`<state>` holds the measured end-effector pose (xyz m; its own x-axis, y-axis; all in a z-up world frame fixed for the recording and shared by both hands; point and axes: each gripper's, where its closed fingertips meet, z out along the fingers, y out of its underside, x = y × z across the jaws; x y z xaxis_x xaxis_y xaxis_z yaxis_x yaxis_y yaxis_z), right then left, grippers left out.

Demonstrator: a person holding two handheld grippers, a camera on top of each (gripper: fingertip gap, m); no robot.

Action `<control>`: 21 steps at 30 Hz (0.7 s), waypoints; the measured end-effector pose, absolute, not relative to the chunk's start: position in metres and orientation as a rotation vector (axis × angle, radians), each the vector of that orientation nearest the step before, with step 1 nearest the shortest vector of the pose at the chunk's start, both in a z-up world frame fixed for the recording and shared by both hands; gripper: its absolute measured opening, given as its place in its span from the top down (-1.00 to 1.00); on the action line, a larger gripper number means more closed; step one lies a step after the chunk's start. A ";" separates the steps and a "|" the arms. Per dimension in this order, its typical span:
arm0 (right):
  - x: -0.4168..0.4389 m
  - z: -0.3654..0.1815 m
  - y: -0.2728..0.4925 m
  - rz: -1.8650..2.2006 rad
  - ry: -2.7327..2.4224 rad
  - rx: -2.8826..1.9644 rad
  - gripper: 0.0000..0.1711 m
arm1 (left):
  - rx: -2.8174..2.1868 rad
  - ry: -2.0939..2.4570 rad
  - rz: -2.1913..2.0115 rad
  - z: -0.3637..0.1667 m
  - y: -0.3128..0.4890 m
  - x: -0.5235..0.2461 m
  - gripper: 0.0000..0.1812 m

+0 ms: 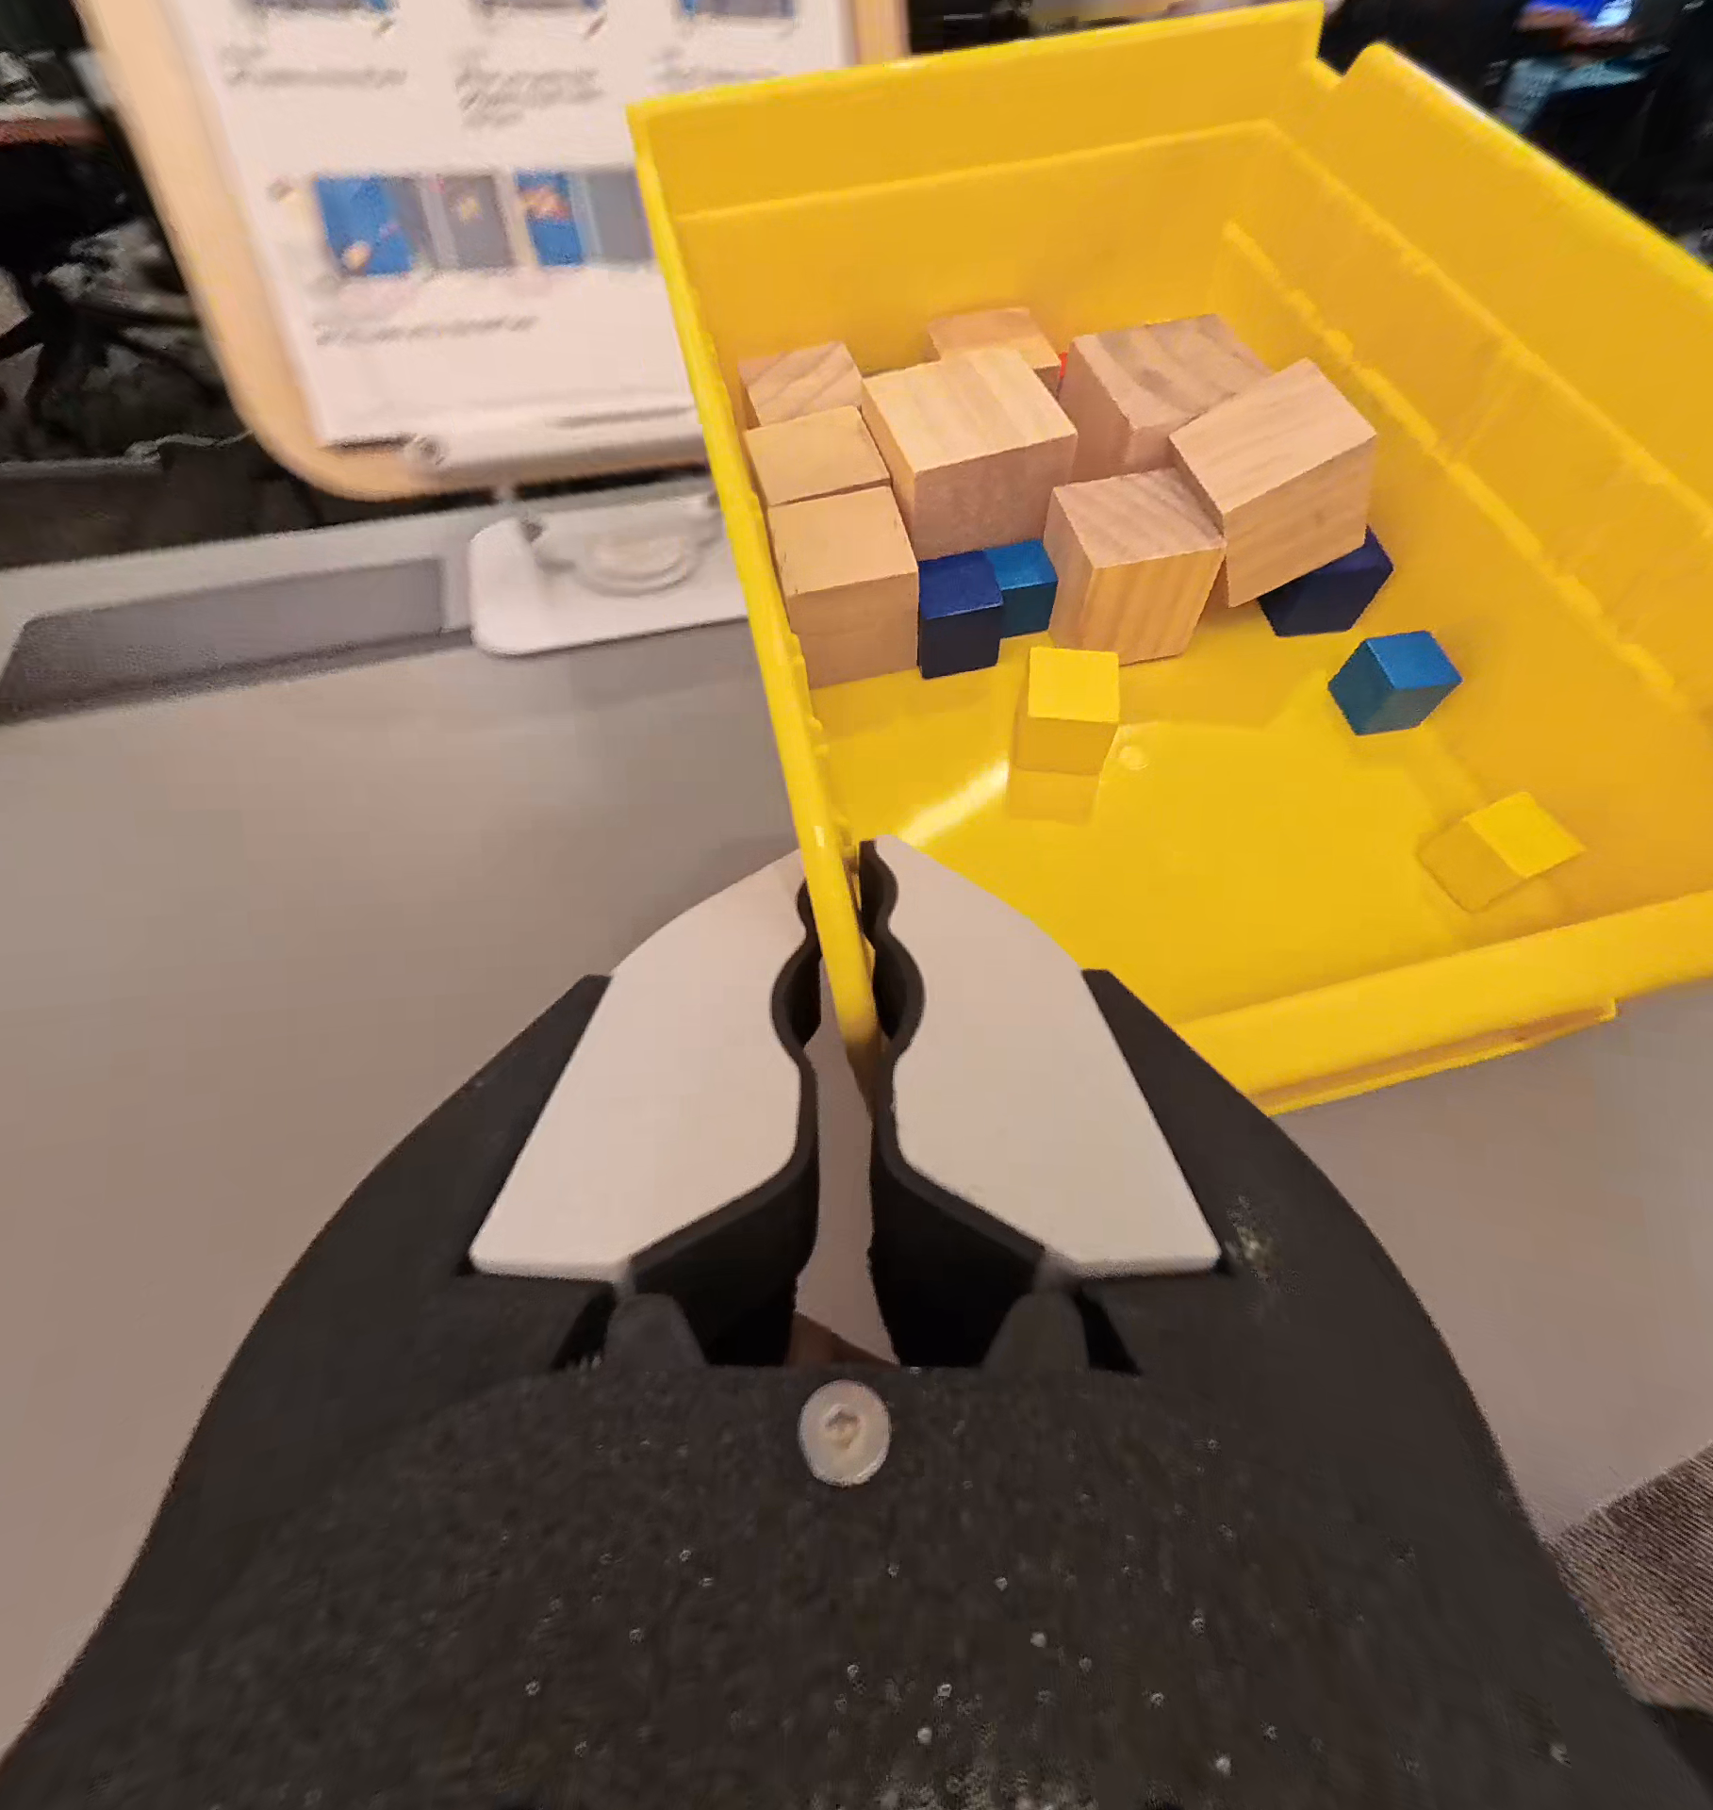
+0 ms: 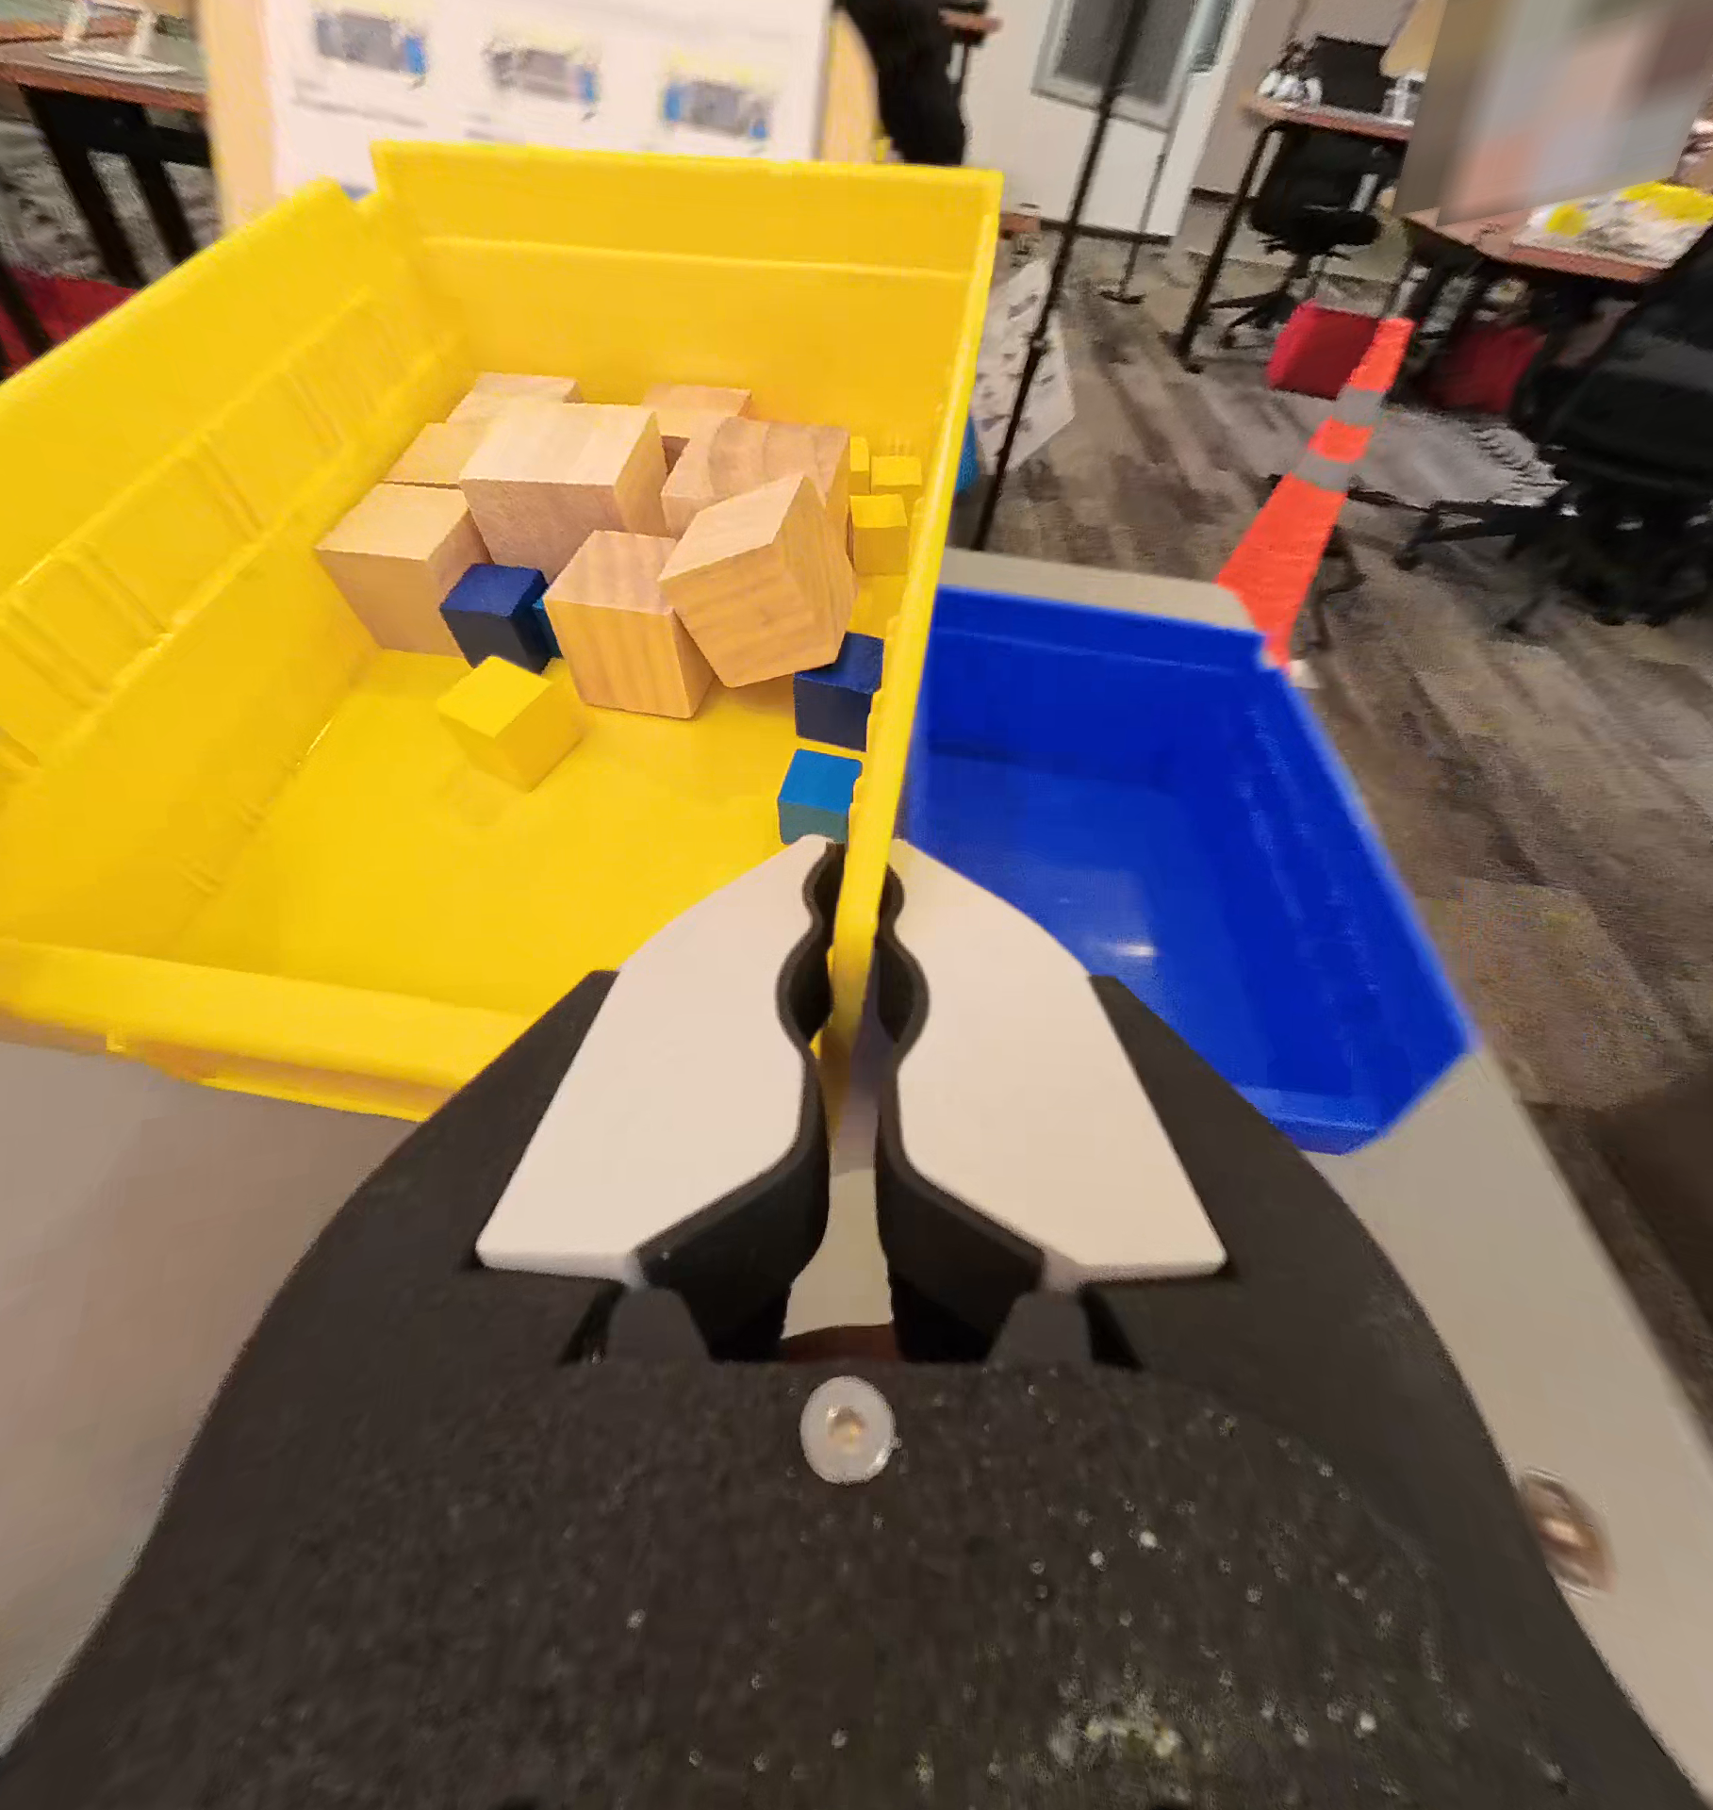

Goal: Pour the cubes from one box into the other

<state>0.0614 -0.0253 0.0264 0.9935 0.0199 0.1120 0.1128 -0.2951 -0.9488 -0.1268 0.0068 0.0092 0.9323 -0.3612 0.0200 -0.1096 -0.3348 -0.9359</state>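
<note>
**Yellow bin pinched on both side walls, blue bin waiting alongside**

The yellow bin [image 1: 1175,940] is held by its two long side walls: the left gripper [image 1: 847,886] is clamped on the left wall's rim, the right gripper [image 2: 857,881] on the right wall's rim. The bin appears lifted at its far end above the grey table [image 1: 294,930]. The wooden cubes [image 1: 970,441] and small coloured cubes [image 1: 1396,681] are piled toward the far half. The blue bin [image 2: 1175,881], empty, is seen just beside the right wall.

The plastic is judged stiff but smooth, so a thin-rim pinch may slip. The load is likely moderate and will shift suddenly when tipped, so a slow tilt is advised.
</note>
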 end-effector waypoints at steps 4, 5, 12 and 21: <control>0.131 0.064 -0.035 -0.218 -0.043 -1.928 0.95 | -1.907 0.475 -0.354 0.045 0.017 -0.052 0.95; 0.148 0.071 -0.035 -0.257 -0.036 -1.953 0.95 | -1.915 0.508 -0.368 0.050 0.021 -0.034 0.95; 0.234 0.106 -0.035 -0.513 0.045 -2.090 0.96 | -2.058 0.584 -0.575 0.047 0.034 0.064 0.94; 0.274 0.086 -0.040 -0.782 -0.001 -2.321 0.97 | -2.244 0.514 -0.949 -0.025 0.002 0.125 0.93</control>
